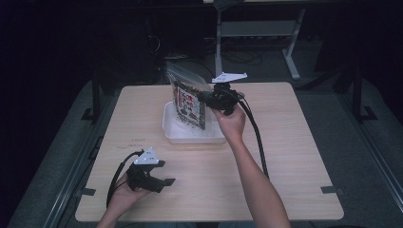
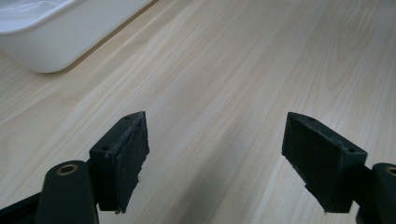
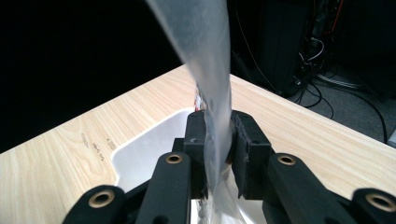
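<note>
Clear plastic bag (image 1: 189,97), dark printed contents, upright over white tray (image 1: 192,135).

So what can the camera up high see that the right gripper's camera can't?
High view: the left gripper with open jaws low over the table, the person's forearms, and the printed front of the bag, standing upright in the tray.

Right gripper view: a close look along its own jaws with the bag's clear edge between them, plus cables on the floor behind.

Both: the right gripper, the bag, the white tray and the wooden table.
</note>
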Motion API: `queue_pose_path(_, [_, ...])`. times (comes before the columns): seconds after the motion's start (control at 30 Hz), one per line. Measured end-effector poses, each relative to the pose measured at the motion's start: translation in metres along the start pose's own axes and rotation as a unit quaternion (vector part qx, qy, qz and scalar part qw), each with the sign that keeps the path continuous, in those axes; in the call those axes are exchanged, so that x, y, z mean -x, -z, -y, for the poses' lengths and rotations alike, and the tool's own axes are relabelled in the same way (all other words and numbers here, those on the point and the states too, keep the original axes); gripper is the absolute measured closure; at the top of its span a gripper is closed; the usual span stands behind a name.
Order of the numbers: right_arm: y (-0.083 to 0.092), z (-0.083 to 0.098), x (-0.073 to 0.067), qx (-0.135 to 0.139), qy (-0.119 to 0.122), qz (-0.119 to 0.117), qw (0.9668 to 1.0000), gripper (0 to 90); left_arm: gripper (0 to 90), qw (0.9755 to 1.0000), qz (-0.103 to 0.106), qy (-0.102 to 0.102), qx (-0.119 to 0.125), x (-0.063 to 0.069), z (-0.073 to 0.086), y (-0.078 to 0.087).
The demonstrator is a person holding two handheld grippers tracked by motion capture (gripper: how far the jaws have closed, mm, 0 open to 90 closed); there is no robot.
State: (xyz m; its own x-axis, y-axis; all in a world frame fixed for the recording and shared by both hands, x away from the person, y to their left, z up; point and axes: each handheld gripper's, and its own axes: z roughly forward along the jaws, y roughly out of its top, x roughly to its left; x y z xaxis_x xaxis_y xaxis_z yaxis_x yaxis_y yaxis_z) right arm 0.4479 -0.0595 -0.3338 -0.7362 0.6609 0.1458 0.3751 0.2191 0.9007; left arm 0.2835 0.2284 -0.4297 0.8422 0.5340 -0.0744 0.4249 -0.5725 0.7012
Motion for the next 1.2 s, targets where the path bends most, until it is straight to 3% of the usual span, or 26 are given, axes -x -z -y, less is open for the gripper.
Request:
queue_pose_path(0.07, [0.001, 0.0, 0.002, 0.002, -0.01, -0.003, 0.9999, 63.7, 22.0, 1.0, 0.0, 0.001, 0.0, 0.0, 0.0, 0.0])
queue_pose_path(0.13, [0.002, 0.0, 0.005, 0.003, -0.023, -0.009, 0.9997, 61.9, 22.0, 1.0, 0.0, 0.001, 0.001, 0.0, 0.0, 0.0])
queue_pose_path(0.47, [0.009, -0.002, 0.002, -0.003, -0.022, -0.013, 0.9997, 48.3, 22.0, 1.0, 0.0, -0.002, -0.001, 0.0, 0.0, 0.0])
queue_pose_path(1.2, [0.028, 0.004, -0.004, -0.013, -0.01, -0.032, 0.9993, 41.2, 21.9, 1.0, 0.001, -0.001, -0.002, 0.0, -0.001, -0.001])
